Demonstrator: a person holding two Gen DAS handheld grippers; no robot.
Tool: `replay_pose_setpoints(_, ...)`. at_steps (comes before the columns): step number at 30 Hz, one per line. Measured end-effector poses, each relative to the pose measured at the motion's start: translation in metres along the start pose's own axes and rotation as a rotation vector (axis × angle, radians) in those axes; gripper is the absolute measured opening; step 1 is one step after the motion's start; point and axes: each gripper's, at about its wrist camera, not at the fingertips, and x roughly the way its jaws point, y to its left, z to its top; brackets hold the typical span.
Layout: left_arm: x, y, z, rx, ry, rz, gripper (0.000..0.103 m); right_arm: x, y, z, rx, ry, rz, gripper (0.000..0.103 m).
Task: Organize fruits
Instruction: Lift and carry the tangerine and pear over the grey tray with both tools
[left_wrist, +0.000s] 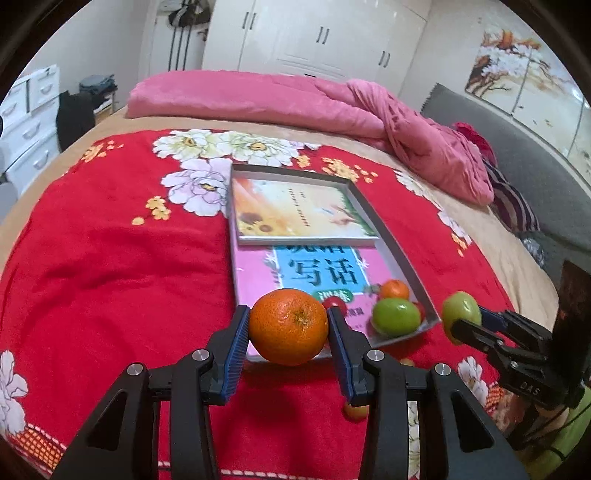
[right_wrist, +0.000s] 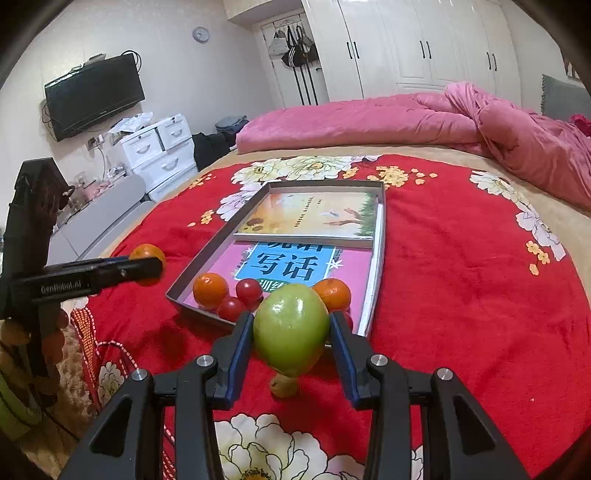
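Observation:
My left gripper (left_wrist: 289, 326) is shut on an orange (left_wrist: 288, 325), held above the red blanket at the near end of a shallow grey tray (left_wrist: 399, 243). My right gripper (right_wrist: 291, 330) is shut on a green fruit (right_wrist: 290, 328), also just before the tray's near end (right_wrist: 207, 312). The tray holds two books, a green fruit (left_wrist: 396, 316), small oranges (right_wrist: 210, 290) (right_wrist: 332, 293) and red cherry tomatoes (right_wrist: 248, 290). In the left wrist view the right gripper (left_wrist: 463, 325) shows at the right with its green fruit (left_wrist: 460, 308). In the right wrist view the left gripper (right_wrist: 147, 267) shows at the left with the orange (right_wrist: 146, 253).
A small yellowish fruit (right_wrist: 283, 386) lies on the blanket under my right gripper; it also shows in the left wrist view (left_wrist: 355, 410). A pink duvet (left_wrist: 295, 103) lies at the far side of the bed. White drawers (right_wrist: 162, 147) and a wall TV (right_wrist: 94, 96) stand beyond the bed's left edge.

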Motion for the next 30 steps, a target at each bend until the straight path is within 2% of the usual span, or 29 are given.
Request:
replay_pose_setpoints(9,0.025,0.014,0.014,-0.041,-0.007,0.020,0.043,0.004,-0.005,0.002,-0.001,-0.006,-0.035,0.042)
replay_pose_setpoints(30,0.072,0.005,0.031,-0.001,0.031,0.020,0.043,0.021,-0.028,0.020,-0.001,-0.032,-0.119,0.042)
